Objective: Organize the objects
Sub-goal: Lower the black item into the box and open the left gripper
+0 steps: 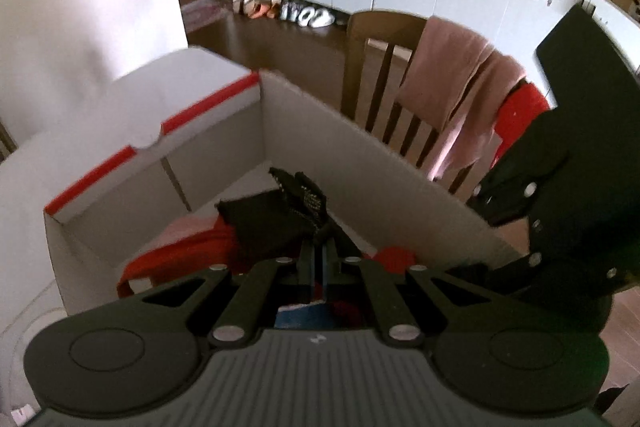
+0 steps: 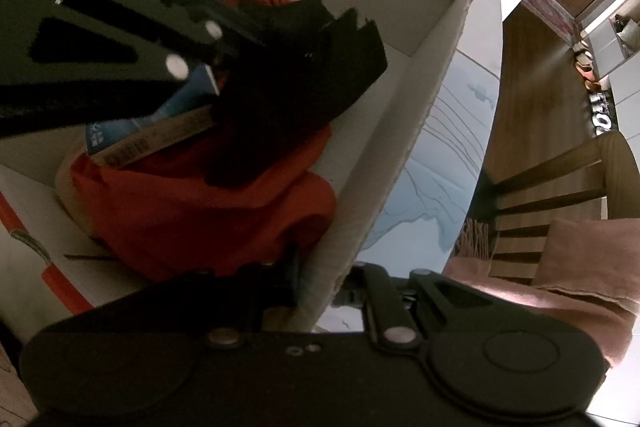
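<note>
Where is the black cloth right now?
The black cloth hangs pinched in the left gripper, inside the cardboard box, just above the red cloth.

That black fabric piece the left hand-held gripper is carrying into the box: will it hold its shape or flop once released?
Likely floppy: the black fabric piece hangs creased from the shut left hand-held gripper. Probably light, since a pinch at one edge carries it. It should settle onto the red cloth in the cardboard box rather than roll.

Cardboard box (image 1: 304, 115): white walls, red-edged flaps. Inside: red cloth (image 2: 200, 211), black cloth (image 2: 304, 75), blue-and-tan printed packet (image 2: 152, 131). Outside: pink towel (image 1: 452, 83) over brown wooden chair (image 1: 376, 39); pale blue line-patterned tabletop (image 2: 440, 163).
</note>
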A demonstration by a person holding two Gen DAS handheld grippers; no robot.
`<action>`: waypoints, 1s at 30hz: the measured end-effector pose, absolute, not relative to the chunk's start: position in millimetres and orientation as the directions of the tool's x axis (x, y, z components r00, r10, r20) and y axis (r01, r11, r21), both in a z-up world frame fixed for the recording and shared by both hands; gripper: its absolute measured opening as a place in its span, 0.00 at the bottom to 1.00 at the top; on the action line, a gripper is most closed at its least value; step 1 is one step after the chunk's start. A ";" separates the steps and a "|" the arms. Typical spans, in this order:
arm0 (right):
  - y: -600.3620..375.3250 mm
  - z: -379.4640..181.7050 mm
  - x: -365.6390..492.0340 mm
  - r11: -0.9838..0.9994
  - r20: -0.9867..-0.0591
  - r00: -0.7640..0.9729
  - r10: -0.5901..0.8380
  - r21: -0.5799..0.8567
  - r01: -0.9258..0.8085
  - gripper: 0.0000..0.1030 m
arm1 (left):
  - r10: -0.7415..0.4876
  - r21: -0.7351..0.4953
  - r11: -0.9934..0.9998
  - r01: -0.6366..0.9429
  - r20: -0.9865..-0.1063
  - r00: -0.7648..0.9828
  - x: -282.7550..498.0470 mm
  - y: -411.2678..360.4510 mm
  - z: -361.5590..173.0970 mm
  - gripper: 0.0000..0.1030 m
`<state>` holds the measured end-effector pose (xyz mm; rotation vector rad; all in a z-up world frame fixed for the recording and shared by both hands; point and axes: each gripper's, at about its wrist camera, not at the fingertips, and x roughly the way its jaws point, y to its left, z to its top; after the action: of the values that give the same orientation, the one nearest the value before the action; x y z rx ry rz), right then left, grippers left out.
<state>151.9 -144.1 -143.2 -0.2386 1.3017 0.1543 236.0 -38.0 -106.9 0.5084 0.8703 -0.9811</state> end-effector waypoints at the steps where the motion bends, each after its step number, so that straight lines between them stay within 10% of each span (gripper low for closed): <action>1: -144.1 -143.3 151.9 0.965 -0.965 0.261 -0.021 -0.088 -0.247 0.10 | -0.491 -0.007 0.489 0.872 -0.829 0.268 237.1 -37.8 -109.8 0.02; 13: -143.4 -143.3 152.2 0.963 -0.965 0.260 -0.024 -0.092 -0.253 0.11 | -0.472 -0.017 0.527 0.849 -0.837 0.277 236.8 -27.7 -112.3 0.11; 18: -143.4 -143.2 152.2 0.963 -0.965 0.262 -0.027 -0.095 -0.251 0.12 | -0.497 -0.028 0.548 0.836 -0.815 0.298 235.7 -18.7 -105.7 0.61; 30: -142.4 -143.0 152.8 0.962 -0.965 0.260 -0.032 -0.101 -0.255 0.12 | -0.560 -0.076 0.591 0.803 -0.755 0.340 223.3 20.6 -74.2 0.62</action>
<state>152.8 -142.4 -143.0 -0.2564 1.3031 0.1531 223.3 20.6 -74.2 0.3367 0.8291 -0.9089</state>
